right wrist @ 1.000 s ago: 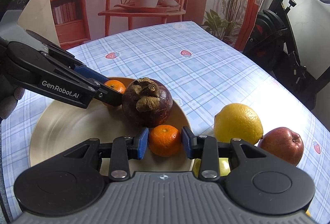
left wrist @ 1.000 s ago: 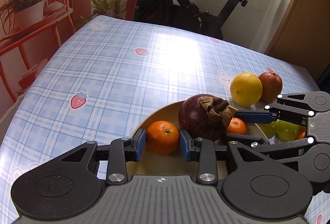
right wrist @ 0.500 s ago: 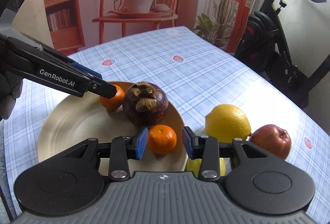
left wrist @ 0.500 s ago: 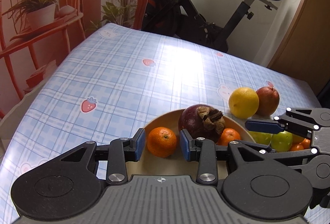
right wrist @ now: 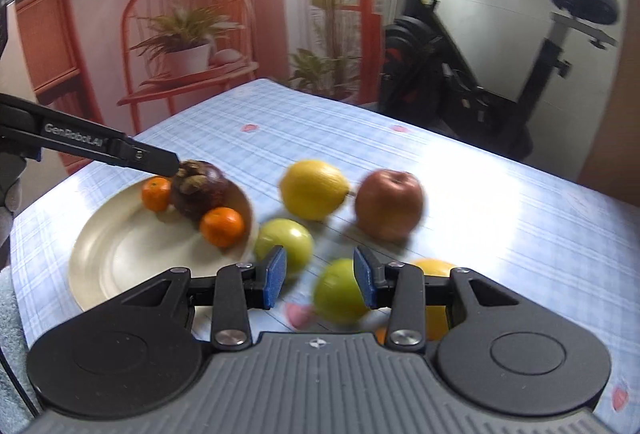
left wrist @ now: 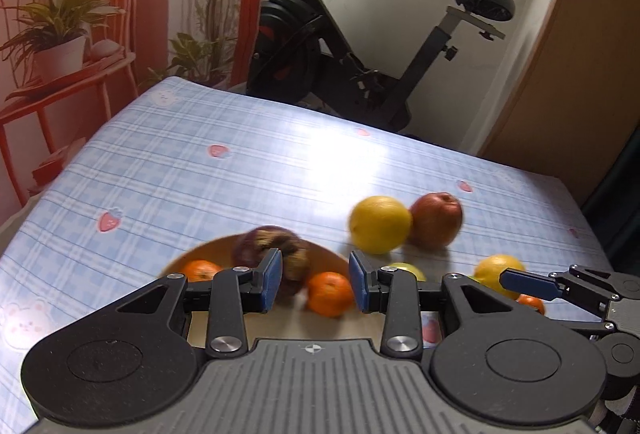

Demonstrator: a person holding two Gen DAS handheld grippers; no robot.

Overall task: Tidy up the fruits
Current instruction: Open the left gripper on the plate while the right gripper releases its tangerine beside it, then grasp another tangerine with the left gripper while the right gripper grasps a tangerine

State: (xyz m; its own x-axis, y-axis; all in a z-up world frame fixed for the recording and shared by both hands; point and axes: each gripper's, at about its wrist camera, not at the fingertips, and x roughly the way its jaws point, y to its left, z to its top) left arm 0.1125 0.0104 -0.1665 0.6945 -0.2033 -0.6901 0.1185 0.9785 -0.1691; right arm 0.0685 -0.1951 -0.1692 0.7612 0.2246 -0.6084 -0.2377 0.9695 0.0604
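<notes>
Both grippers' fingers spread apart, holding nothing: left gripper [left wrist: 313, 280], right gripper [right wrist: 320, 280]. Mangosteen [right wrist: 200, 188] and two tangerines on plate [right wrist: 120, 250].

The mangosteen [left wrist: 276, 254] is smeared by motion blur in the left wrist view, and its near side is covered by the left gripper's [left wrist: 314, 280] blue pad. The near half of the plate [left wrist: 188, 258] is hidden behind the gripper body. A green fruit [left wrist: 404, 268] is seen only as a sliver above the finger linkage — its kind cannot be told. In the right wrist view, the orange fruit [right wrist: 434, 268] behind the right gripper [right wrist: 320, 278] is mostly concealed by the linkage, and the green apple [right wrist: 340, 294] between the pads is blurred — contact with them cannot be judged.
</notes>
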